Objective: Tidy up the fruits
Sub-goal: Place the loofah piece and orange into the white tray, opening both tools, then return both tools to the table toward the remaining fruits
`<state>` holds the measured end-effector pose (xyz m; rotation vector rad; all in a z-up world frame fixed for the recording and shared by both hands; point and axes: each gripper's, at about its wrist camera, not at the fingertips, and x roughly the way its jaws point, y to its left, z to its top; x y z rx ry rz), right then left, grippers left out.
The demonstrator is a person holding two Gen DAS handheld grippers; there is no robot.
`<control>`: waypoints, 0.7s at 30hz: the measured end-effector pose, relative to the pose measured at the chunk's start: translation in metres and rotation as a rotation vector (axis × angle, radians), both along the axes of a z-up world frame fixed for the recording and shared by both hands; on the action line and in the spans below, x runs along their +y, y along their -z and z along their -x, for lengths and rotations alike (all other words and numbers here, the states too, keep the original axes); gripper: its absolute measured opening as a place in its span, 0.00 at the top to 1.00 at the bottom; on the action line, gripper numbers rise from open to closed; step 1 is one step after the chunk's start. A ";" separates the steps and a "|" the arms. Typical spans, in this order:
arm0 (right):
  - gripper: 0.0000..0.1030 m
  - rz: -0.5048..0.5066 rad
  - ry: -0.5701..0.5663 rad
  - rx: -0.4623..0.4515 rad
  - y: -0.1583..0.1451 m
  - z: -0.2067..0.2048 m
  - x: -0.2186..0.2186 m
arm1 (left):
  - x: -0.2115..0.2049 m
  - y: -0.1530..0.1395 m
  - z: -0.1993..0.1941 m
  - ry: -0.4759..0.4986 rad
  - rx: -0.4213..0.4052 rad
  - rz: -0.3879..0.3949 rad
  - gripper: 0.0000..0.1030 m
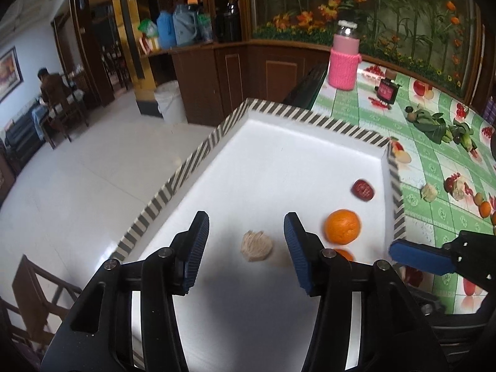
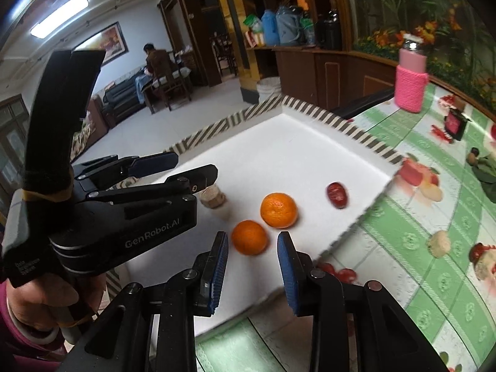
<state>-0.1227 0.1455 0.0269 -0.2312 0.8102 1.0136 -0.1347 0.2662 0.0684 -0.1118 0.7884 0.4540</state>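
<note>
Hovering over white tray (image 1: 279, 142), left gripper (image 1: 246, 245) spread wide, empty; pale walnut (image 1: 256, 245) between fingertips, untouched. Right gripper (image 2: 252, 259) released, near orange (image 2: 249, 237) just ahead. Beyond: second orange (image 2: 278, 210), red date (image 2: 337, 195).

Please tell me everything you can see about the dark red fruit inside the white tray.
The dark red fruit is oval, with wrinkled, slightly glossy skin, like a dried date. It lies on its side on the white tray floor, near the striped right rim. Nothing touches it; the nearer orange sits apart, and neither tongs reach it.
</note>
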 end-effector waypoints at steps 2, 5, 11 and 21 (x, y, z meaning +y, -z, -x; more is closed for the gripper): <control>0.69 -0.013 0.024 -0.008 -0.005 -0.001 -0.011 | -0.009 -0.005 -0.002 0.008 -0.018 -0.020 0.51; 0.69 -0.022 0.067 -0.020 -0.009 -0.005 -0.027 | -0.024 -0.011 -0.005 0.033 -0.040 -0.038 0.51; 0.69 -0.033 0.165 -0.021 -0.009 -0.015 -0.068 | -0.063 -0.016 -0.022 0.112 -0.059 -0.038 0.51; 0.69 -0.043 0.330 0.000 -0.002 -0.036 -0.145 | -0.134 -0.014 -0.051 0.256 -0.054 -0.030 0.51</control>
